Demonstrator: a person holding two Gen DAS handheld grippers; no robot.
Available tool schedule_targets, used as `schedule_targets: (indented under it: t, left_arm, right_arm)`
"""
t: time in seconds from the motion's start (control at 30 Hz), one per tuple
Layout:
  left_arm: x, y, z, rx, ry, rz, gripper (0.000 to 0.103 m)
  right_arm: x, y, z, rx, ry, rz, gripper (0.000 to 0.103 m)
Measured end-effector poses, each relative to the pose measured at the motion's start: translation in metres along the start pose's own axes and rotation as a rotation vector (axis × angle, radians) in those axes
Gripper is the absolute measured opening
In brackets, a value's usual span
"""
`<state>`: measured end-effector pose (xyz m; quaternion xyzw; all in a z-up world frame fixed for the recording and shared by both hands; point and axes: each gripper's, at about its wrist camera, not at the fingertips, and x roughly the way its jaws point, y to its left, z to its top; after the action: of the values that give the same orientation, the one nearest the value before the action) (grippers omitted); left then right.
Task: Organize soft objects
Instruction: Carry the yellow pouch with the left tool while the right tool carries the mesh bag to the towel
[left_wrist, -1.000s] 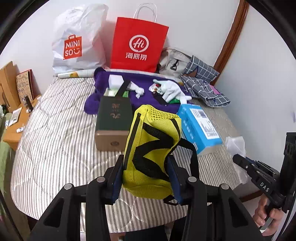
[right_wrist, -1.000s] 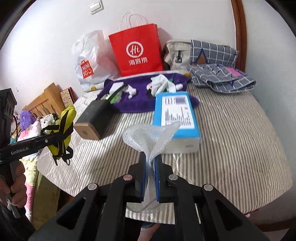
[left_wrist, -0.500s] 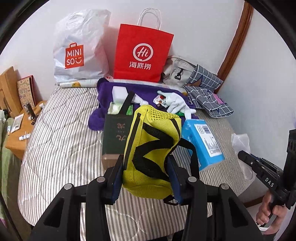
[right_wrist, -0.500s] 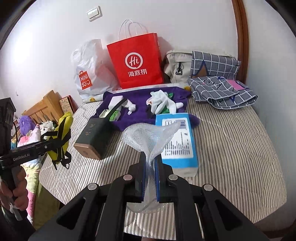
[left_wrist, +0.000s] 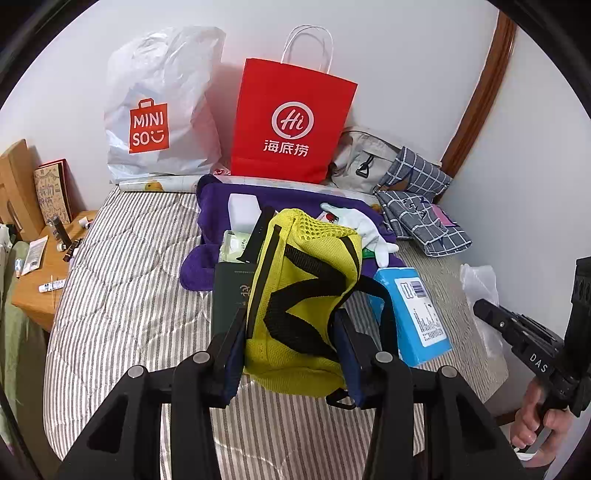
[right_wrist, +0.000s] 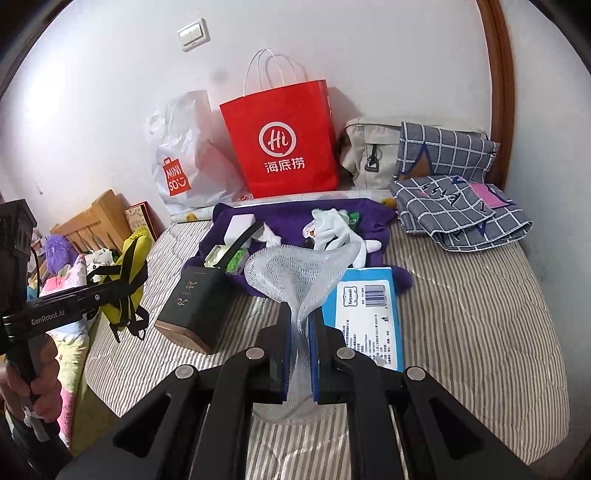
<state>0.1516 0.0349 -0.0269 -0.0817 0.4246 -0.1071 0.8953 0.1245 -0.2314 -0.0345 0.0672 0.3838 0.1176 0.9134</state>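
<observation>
— Holding two things at once, are you? What's in which claw?

— My left gripper (left_wrist: 291, 350) is clamped on the yellow mesh pouch (left_wrist: 303, 295), pads pressing its lower sides. My right gripper (right_wrist: 299, 350) is squeezed almost flat on a white foam net sleeve (right_wrist: 299, 273). Both are in the air above the near edge of the striped bed (left_wrist: 122, 280).

— Why grip the pouch so low?

— My guess: squeezing the base lets the body stand up between the fingers without folding, and its black straps hang clear. The sleeve is thin, so the jaws need to come nearly together to hold it at all.

— Which way do they point?

— The pouch's long axis runs away from me toward twelve o'clock, mesh top farthest. The sleeve rises from the pinch and flares open at the top, also toward twelve.

— And the rest?

— Seen from the right wrist, the blue box (right_wrist: 365, 314) lies just past the sleeve at one o'clock, the dark green box (right_wrist: 195, 306) at ten, and the purple cloth (right_wrist: 288, 221) beyond, with white gloves (right_wrist: 332, 229) on it. The red paper bag (right_wrist: 280, 144) stands at twelve against the wall, probably where soft things go.
</observation>
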Motion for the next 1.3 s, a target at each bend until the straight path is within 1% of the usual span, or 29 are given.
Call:
schedule_targets:
  t: [0.27,0.57,1.0,1.3]
  left_arm:
    - [0.016,0.002,0.009,0.002,0.019,0.0,0.043]
    - [0.034,0.006,0.025,0.007,0.036,0.008,0.043]
    - [0.062,0.02,0.055,0.005,0.046,0.03,0.043]
    - [0.082,0.033,0.08,-0.008,0.045,0.043,0.043]
  right_arm:
    - [0.02,-0.004,0.003,0.008,0.031,0.0,0.009]
    - [0.039,-0.007,0.019,0.004,0.038,-0.003,0.009]
    - [0.077,-0.003,0.05,-0.016,0.041,-0.002,0.009]
    - [0.103,-0.001,0.083,-0.039,0.032,-0.006,0.009]
